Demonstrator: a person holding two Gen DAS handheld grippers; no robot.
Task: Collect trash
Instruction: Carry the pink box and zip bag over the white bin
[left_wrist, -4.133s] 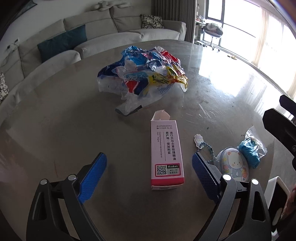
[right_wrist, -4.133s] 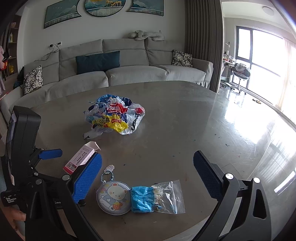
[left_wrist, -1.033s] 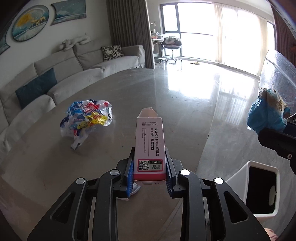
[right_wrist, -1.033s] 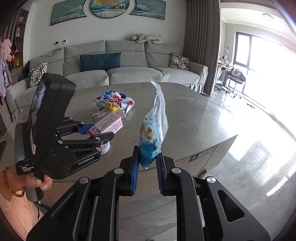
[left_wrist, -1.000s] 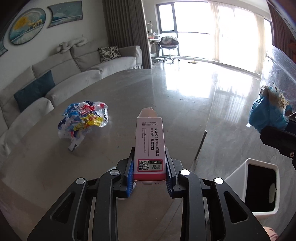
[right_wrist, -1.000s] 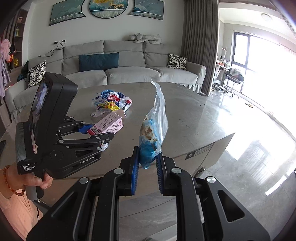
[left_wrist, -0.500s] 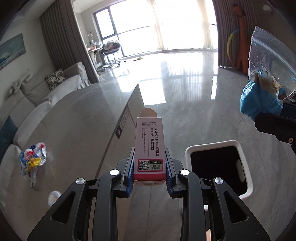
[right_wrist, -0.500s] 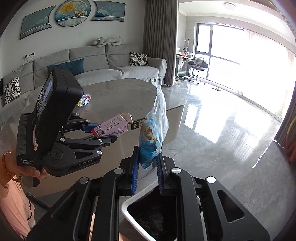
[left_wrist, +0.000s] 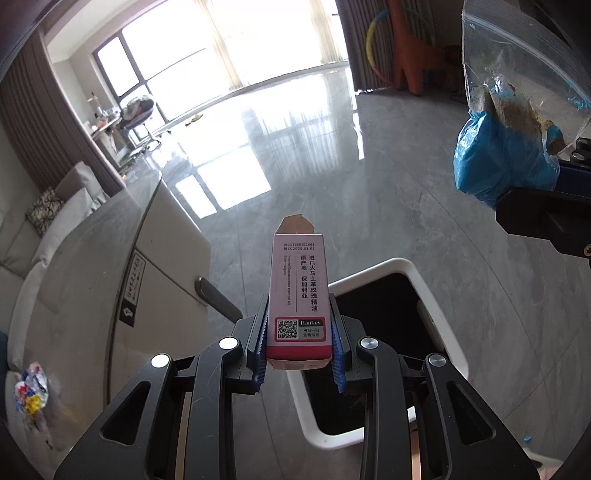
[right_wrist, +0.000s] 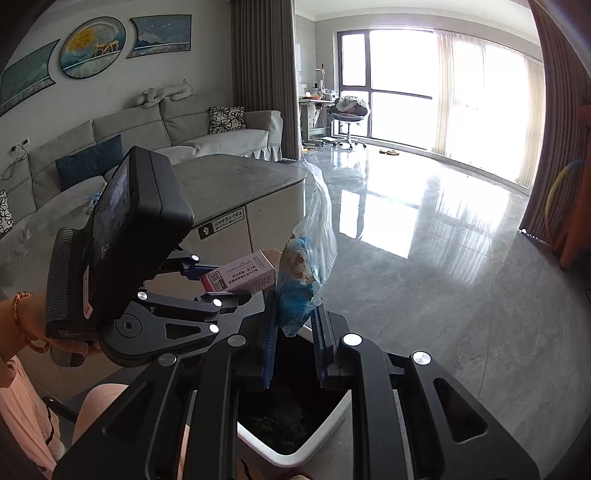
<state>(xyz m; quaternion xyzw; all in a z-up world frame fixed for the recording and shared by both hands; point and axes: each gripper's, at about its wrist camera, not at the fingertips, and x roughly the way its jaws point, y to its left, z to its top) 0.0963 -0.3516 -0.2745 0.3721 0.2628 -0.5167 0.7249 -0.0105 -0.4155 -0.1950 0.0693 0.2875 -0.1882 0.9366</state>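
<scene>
My left gripper (left_wrist: 298, 314) is shut on a pink and white carton (left_wrist: 298, 295) with a QR code, held out over a white trash bin (left_wrist: 436, 317) with a dark inside. My right gripper (right_wrist: 293, 321) is shut on a clear zip bag (right_wrist: 308, 258) stuffed with blue crumpled material, hanging over the same trash bin (right_wrist: 295, 454). In the left wrist view that zip bag (left_wrist: 506, 147) shows at the upper right. In the right wrist view the carton (right_wrist: 240, 278) and left gripper (right_wrist: 236, 282) sit just left of the bag.
The grey table's edge (left_wrist: 110, 258) and white side panel lie to the left, with a crumpled pile of colourful wrappers (left_wrist: 31, 384) on top. A person's hand (right_wrist: 26, 325) holds the left gripper. Glossy grey floor (right_wrist: 443, 277) stretches toward the windows; an orange toy (left_wrist: 410, 48) stands at the back.
Both grippers swung away from the table and came over the trash bin, tilting downward. The carton and the zip bag stayed gripped throughout.
</scene>
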